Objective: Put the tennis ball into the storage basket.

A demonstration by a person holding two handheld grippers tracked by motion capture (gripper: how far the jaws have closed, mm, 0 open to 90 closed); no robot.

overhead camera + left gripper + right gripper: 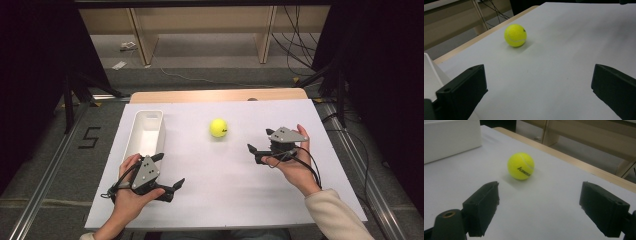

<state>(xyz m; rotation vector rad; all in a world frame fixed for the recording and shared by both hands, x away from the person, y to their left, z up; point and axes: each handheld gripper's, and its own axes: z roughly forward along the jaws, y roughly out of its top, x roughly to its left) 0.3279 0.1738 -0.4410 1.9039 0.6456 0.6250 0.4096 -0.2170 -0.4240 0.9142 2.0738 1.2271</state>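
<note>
White table sheet (225, 195), covering the tabletop except for a bare wooden strip (215, 95) along the far edge; the largest stretch of unoccupied sheet lies in the middle and toward the near edge, between the two hands. White rectangular bin (145, 131), long axis running near to far, standing close to the left edge of the sheet, its near end just beside the left gripper. Left gripper (168, 171), held in the person's left hand (127, 192) at the near left of the sheet, jaws spread wide with nothing between them and nothing touched; in the left gripper view the two black jaws stand at the lower corners, bare sheet between them, the bin wall (431, 75) at the left margin. Right gripper (259, 146), held in the right hand (295, 167) at the right of the sheet, jaws likewise spread wide and empty, pointing left toward the ball; in the right gripper view the ball (521, 166) lies ahead of the jaws, clear of both, with the bin wall (451, 138) beyond at upper left. Yellow tennis ball (218, 127), resting alone on the sheet in the far middle, right of the bin and left of the right gripper, apart from each; open sheet surrounds it on all sides, and in the left gripper view it (515, 35) sits well ahead of the jaws near the far wooden edge
</note>
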